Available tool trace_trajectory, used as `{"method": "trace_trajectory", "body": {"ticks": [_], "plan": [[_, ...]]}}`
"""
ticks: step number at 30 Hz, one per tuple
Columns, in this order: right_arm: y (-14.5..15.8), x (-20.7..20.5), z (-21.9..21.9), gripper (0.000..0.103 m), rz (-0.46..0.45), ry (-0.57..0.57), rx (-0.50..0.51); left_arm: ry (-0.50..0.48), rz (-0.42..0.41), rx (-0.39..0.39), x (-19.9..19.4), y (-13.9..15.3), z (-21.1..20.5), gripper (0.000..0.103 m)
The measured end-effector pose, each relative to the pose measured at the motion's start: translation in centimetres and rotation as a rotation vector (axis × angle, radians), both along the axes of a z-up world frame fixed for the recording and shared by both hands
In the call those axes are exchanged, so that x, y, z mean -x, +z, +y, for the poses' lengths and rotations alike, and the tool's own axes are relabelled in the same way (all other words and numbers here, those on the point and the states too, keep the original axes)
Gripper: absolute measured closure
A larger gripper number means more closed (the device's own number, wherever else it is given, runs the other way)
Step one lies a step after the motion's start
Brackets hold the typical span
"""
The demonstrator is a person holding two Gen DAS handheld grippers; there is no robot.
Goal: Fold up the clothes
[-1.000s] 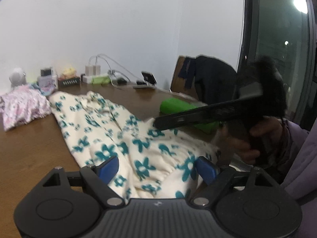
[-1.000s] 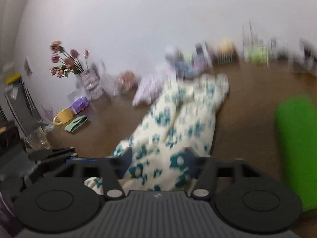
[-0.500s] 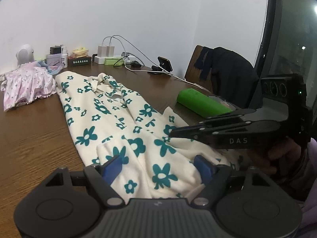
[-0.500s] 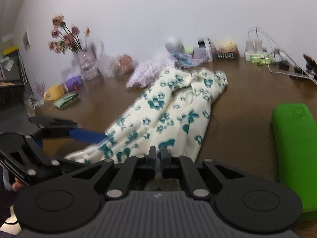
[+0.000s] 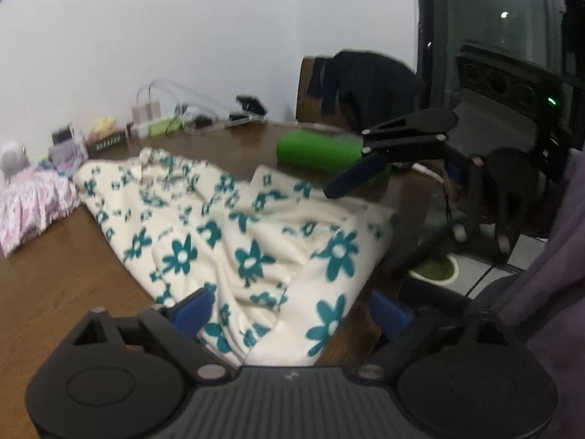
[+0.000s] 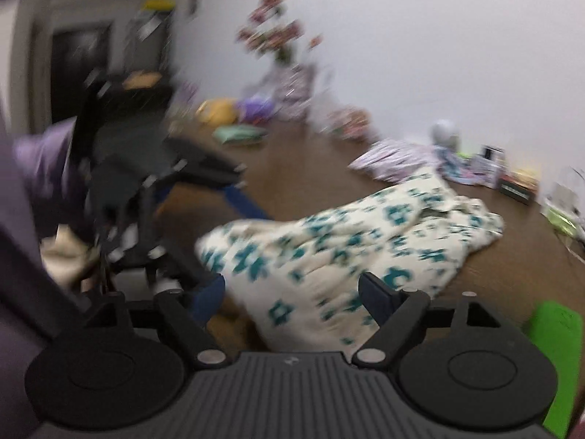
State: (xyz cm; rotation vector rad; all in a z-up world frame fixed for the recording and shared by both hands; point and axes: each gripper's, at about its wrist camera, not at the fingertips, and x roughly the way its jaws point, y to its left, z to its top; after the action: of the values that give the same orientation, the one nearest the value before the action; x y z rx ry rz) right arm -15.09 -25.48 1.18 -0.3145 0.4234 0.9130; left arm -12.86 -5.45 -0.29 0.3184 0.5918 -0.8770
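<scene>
Both grippers open over the garment on the wooden table.

I found the left gripper [image 5: 292, 309] spread, holding nothing, and the right gripper [image 6: 292, 294] likewise, above soft, rumpled cream cloth with teal flowers [image 5: 234, 226] at the table [image 5: 55, 285] edge. Only my left view showed the green roll [image 5: 318, 152]; only the right, blurred, showed flowers [image 6: 278, 33].

Blurry pic. Right gripper [image 6: 292, 294] wide open, flowery cloth [image 6: 351, 241] btwn its fingers on brown table [image 6: 299, 183]. Left gripper [image 6: 234, 197] open too, just left of cloth.
</scene>
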Motion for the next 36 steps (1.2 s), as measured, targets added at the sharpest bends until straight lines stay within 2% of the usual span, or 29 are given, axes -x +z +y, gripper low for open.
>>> {"method": "trace_trajectory", "body": {"ticks": [3, 5, 7, 8, 10, 11, 13, 16, 18, 21, 25, 26, 27, 28, 30, 32, 34, 36], "plan": [[-1.2, 0.1, 1.4, 0.022, -0.01, 0.039, 0.088, -0.004, 0.015, 0.012, -0.3, -0.4, 0.7, 0.019], [-1.7, -0.2, 1.3, 0.031, 0.004, 0.037, 0.094, -0.012, 0.019, 0.009, -0.5, -0.5, 0.8, 0.019], [-1.6, -1.0, 1.0, 0.045, 0.039, 0.034, 0.059, -0.016, 0.009, -0.002, -0.4, -0.6, 0.7, 0.019], [-1.5, -1.2, 0.8, 0.048, 0.053, 0.037, 0.05, -0.022, 0.007, -0.002, -0.1, -0.5, 0.7, 0.019], [-1.0, -1.5, 0.3, 0.076, 0.089, 0.043, 0.034, -0.038, -0.001, 0.0, 0.7, -0.3, 0.4, 0.019], [-0.8, -1.5, 0.1, 0.078, 0.11, 0.042, 0.025, -0.044, -0.025, -0.003, 1.3, -0.1, 0.4, 0.018], [-0.7, -1.8, -0.7, 0.08, 0.173, 0.058, -0.014, -0.048, -0.106, -0.012, 3.1, 0.2, 0.3, 0.017], [-0.5, -2.5, -2.2, 0.081, 0.286, 0.077, -0.09, -0.037, -0.274, -0.043, 5.8, -0.2, 0.3, 0.012], [-0.4, -3.0, -2.9, 0.081, 0.357, 0.084, -0.126, -0.015, -0.334, -0.044, 6.8, -0.8, 0.2, 0.012], [-0.2, -3.5, -3.2, 0.081, 0.429, 0.108, -0.14, -0.006, -0.377, -0.041, 7.4, -1.3, -0.2, 0.012], [0.1, -4.2, -3.6, 0.081, 0.524, 0.141, -0.159, -0.074, -0.428, -0.056, 7.6, -1.4, -0.8, 0.012], [0.1, -4.4, -3.7, 0.081, 0.548, 0.149, -0.163, -0.104, -0.424, -0.058, 7.5, -1.3, -0.8, 0.013], [0.2, -4.6, -3.8, 0.081, 0.572, 0.157, -0.167, -0.131, -0.396, -0.053, 7.2, -1.3, -0.8, 0.018], [0.3, -4.5, -3.7, 0.081, 0.581, 0.163, -0.155, -0.158, -0.354, -0.043, 6.7, -1.3, -0.8, 0.022], [0.7, -3.8, -3.4, 0.076, 0.565, 0.153, -0.121, -0.196, -0.255, -0.013, 5.4, -1.2, -0.7, 0.044], [1.3, -2.8, -3.2, 0.062, 0.521, 0.145, -0.094, -0.193, -0.134, 0.039, 3.9, -0.9, -0.1, 0.048], [2.0, -1.0, -3.5, 0.032, 0.426, 0.142, -0.073, -0.195, -0.062, 0.082, 2.8, -0.5, 0.6, 0.055], [2.2, 1.0, -3.9, 0.018, 0.299, 0.127, -0.033, -0.191, 0.011, 0.112, 1.7, -0.1, 1.1, 0.062]]}}
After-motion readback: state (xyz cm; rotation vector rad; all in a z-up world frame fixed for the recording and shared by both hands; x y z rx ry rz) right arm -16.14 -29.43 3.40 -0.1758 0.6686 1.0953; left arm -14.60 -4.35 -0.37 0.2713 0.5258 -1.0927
